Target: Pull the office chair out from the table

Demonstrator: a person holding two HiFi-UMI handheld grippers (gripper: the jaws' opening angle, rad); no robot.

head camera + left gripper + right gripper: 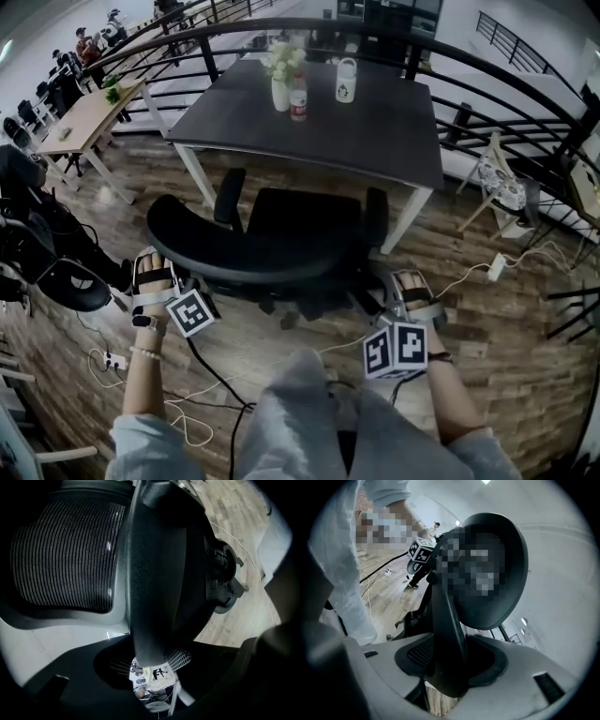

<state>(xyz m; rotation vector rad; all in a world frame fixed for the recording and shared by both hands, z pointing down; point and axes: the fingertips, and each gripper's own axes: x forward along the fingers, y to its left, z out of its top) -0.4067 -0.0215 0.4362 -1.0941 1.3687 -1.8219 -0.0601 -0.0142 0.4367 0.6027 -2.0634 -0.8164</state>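
Observation:
A black office chair (281, 248) stands at the near side of the dark table (375, 131), its seat toward the table and its curved backrest toward me. My left gripper (155, 270) is shut on the backrest's left end. My right gripper (398, 281) is shut on its right end. In the left gripper view the backrest's rim (150, 573) runs between the jaws of the left gripper (150, 660), with the mesh back (65, 555) to its left. In the right gripper view the backrest's rim (447, 620) fills the gap of the right gripper (450, 667).
On the table stand a white vase with flowers (281, 80), a can (298, 105) and a white jug (346, 80). Cables (202, 375) and a power strip (112, 359) lie on the wooden floor. Black gear (66, 281) sits at left; a curved railing (525, 84) runs behind the table.

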